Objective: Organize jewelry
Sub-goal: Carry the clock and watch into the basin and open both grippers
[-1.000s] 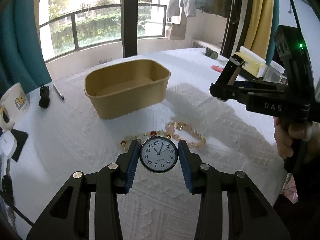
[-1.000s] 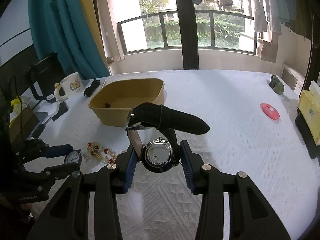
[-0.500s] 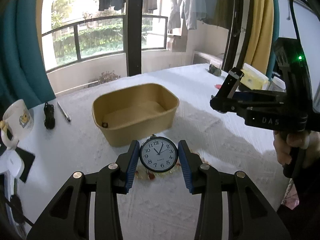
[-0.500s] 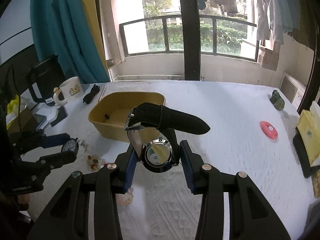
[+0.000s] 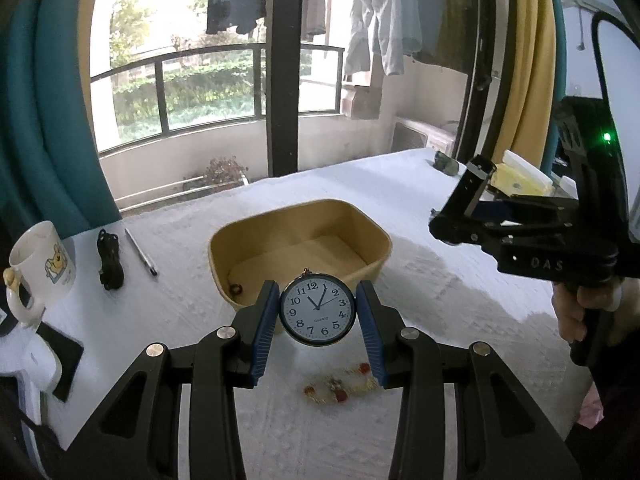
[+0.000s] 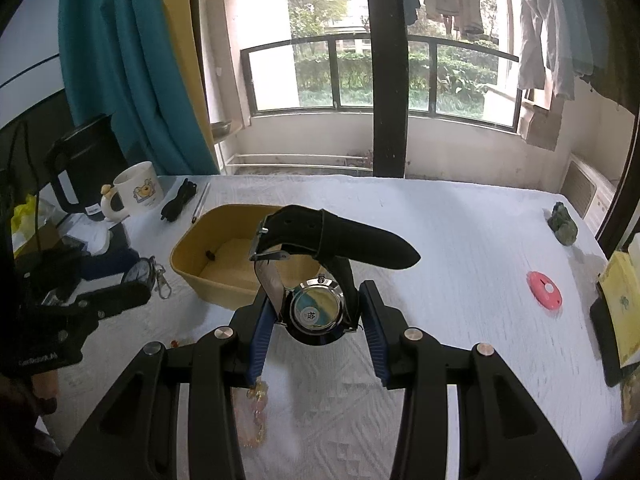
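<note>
Both claws have been lifted and carried toward the tan bin [image 5: 298, 240] since the earlier frames, and the beaded bracelet [image 5: 340, 384] on the white counter [image 5: 440, 312] now lies nearer beneath them. The pocket watch [image 5: 317, 309] is gripped between the blue pads of the left claw [image 5: 318, 320], just in front of the bin's near rim. The black-strapped wristwatch [image 6: 316, 312] is clamped in the right claw [image 6: 316, 326], caseback up, its strap arched over the bin.

Daylit through a tall window [image 6: 400, 72] with dark balcony railing [image 5: 208, 60]; teal curtain [image 6: 120, 60] at left, laundry [image 5: 384, 16] hanging outside, white textured cloth over the desk [image 6: 460, 240].
</note>
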